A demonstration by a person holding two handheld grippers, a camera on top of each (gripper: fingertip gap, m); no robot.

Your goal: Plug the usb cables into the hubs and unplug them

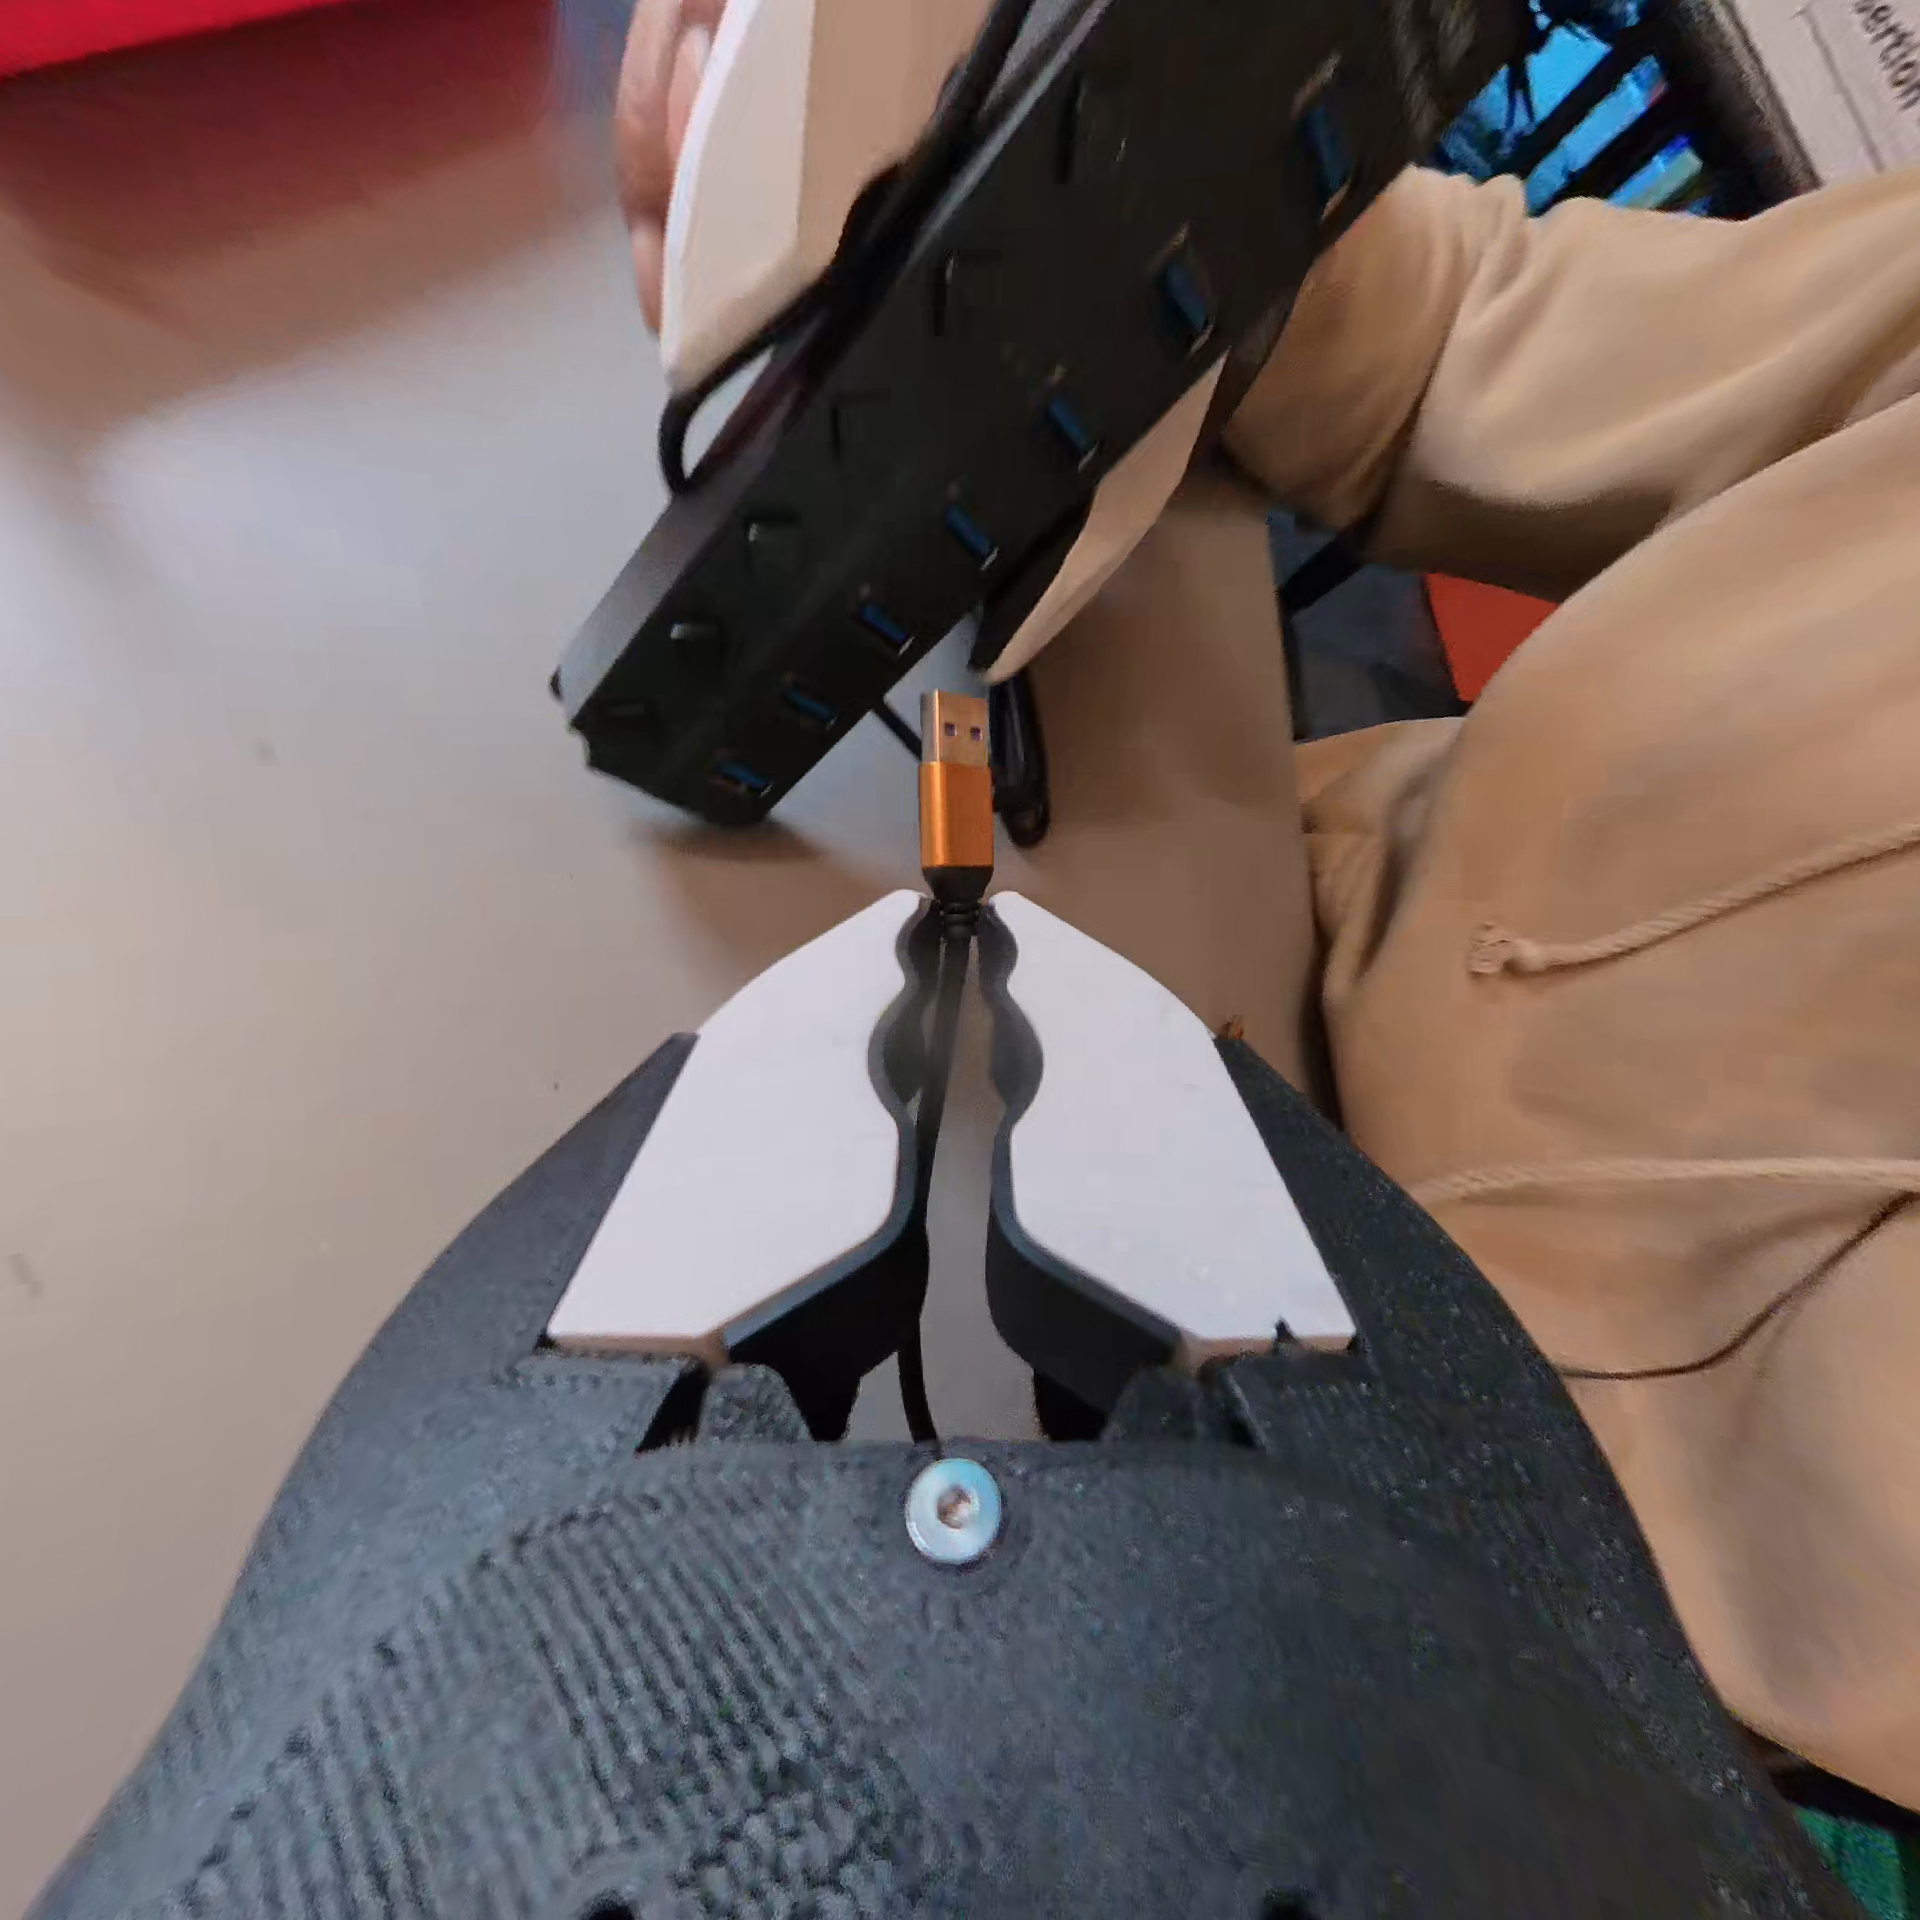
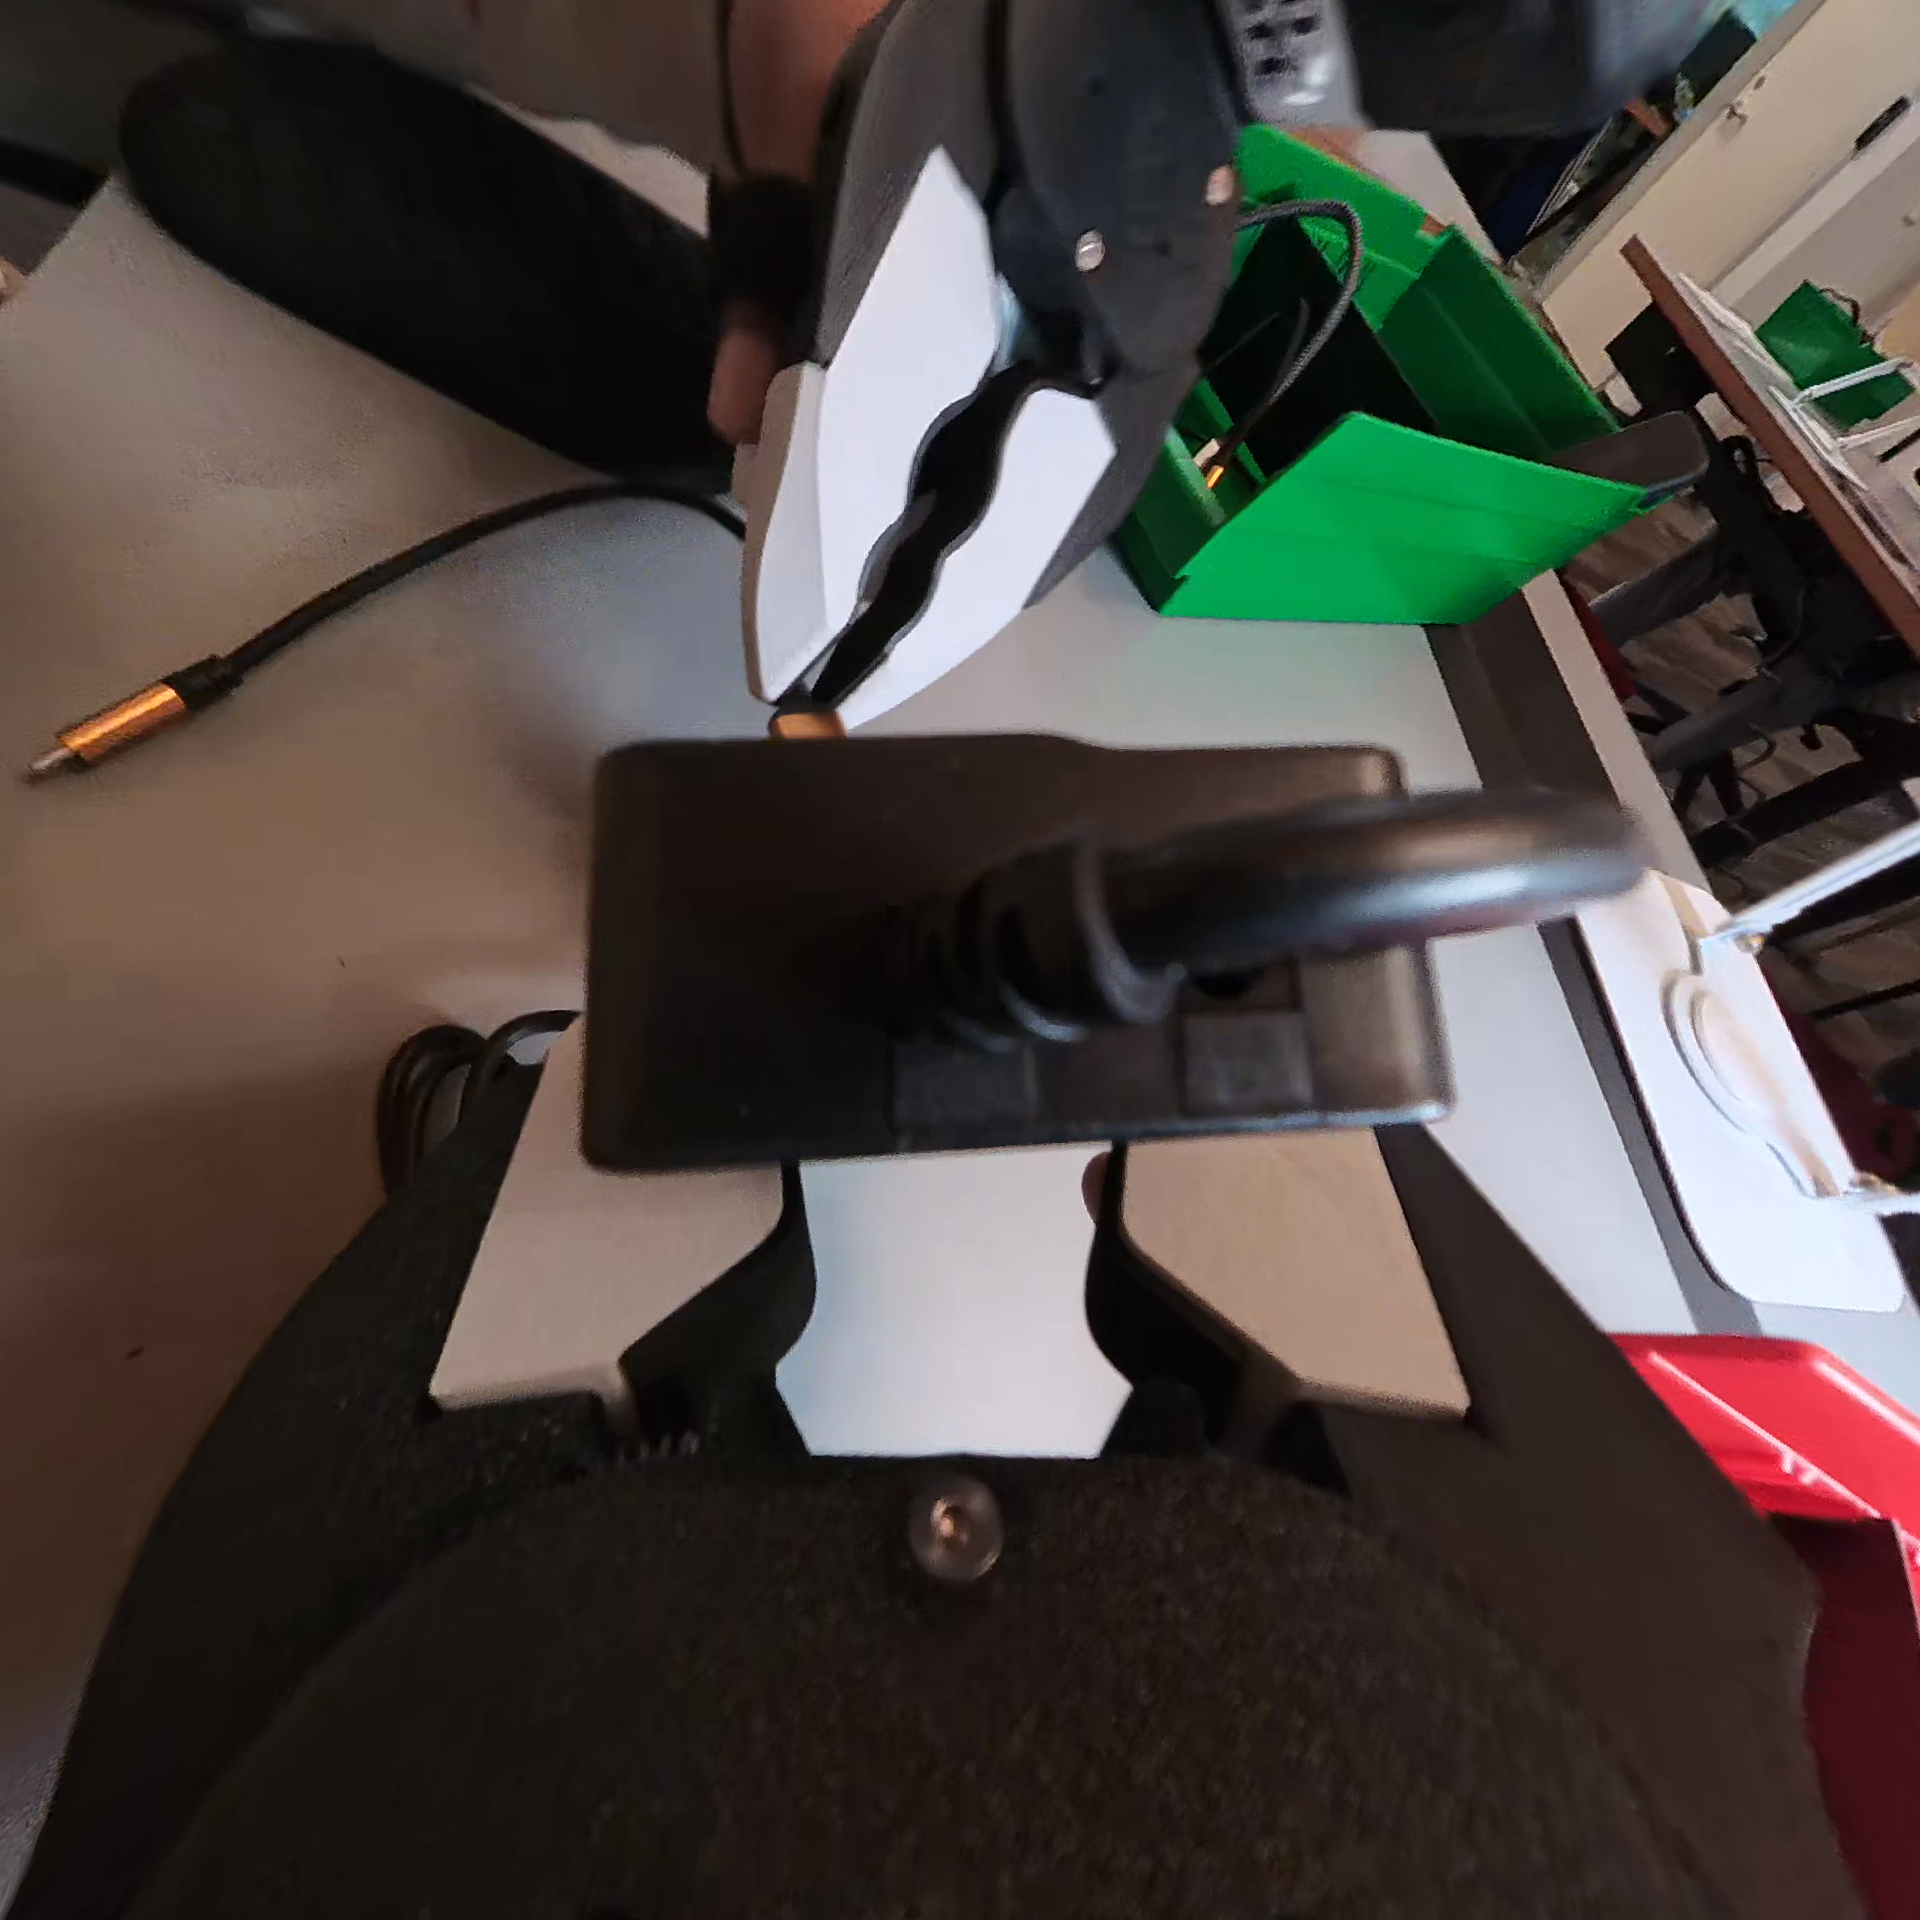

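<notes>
White tongs fingers [image 1: 790,1132] with wavy black inner edges are set in textured black housing [image 1: 935,1714]; just behind the fingers, a silver screw [image 1: 953,1509] is seen. A tan drawstring hoodie [image 1: 1621,831] is worn.

Each camera rides its own gripper, looking along the fingers at close range; they face one another across the black hub [image 1: 914,436], which both views share
</notes>
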